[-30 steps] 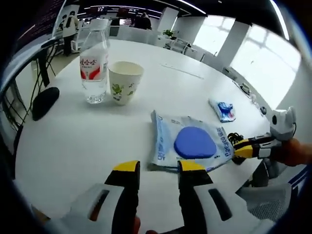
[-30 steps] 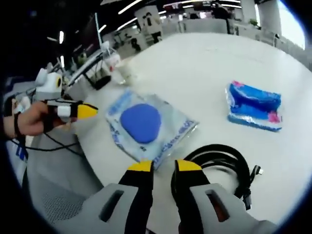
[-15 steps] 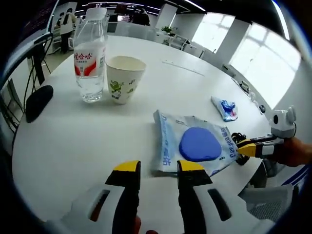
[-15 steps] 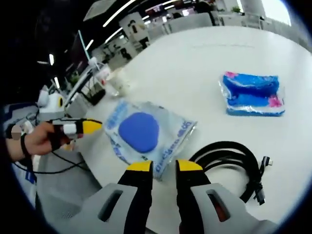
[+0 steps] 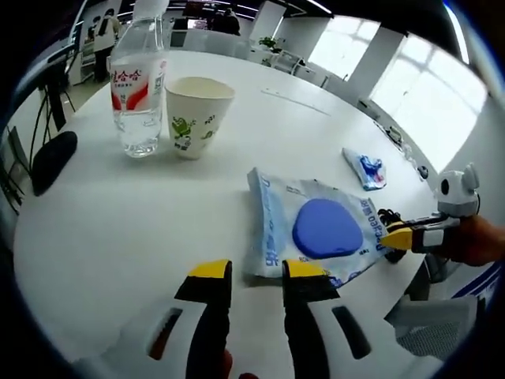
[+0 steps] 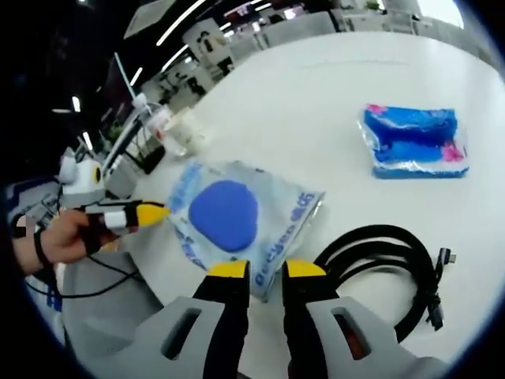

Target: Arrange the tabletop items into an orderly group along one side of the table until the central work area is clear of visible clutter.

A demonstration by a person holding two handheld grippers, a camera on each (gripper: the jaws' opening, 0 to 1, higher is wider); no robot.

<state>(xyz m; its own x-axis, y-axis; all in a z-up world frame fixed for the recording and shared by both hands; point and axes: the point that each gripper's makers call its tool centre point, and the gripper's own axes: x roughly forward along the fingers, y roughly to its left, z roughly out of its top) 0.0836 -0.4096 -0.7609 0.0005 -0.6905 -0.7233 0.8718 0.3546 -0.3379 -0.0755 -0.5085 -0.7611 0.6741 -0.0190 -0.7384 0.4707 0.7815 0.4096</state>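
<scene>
A clear plastic packet with a blue disc inside (image 5: 319, 229) lies flat on the white table (image 5: 118, 229). My left gripper (image 5: 256, 270) is open, its tips at the packet's near edge with nothing held. My right gripper (image 6: 266, 270) stands open at the opposite corner of the packet (image 6: 237, 217). The right gripper (image 5: 401, 237) also comes into the left gripper view, and the left gripper (image 6: 148, 213) into the right gripper view. A water bottle (image 5: 136, 87) and a paper cup (image 5: 193, 114) stand together. A small blue pack (image 6: 414, 142) and a coiled black cable (image 6: 394, 268) lie near my right gripper.
A black object (image 5: 51, 158) sits at the table's edge past the bottle. The table's rim curves close behind each gripper, with chair mesh (image 5: 430, 316) and hanging cords (image 6: 102, 276) below it. A hand (image 6: 59, 237) holds the other gripper. Office desks stand far behind.
Both grippers have edged closer to the packet from opposite sides. The packet, bottle, cup, blue pack and cable lie where they were.
</scene>
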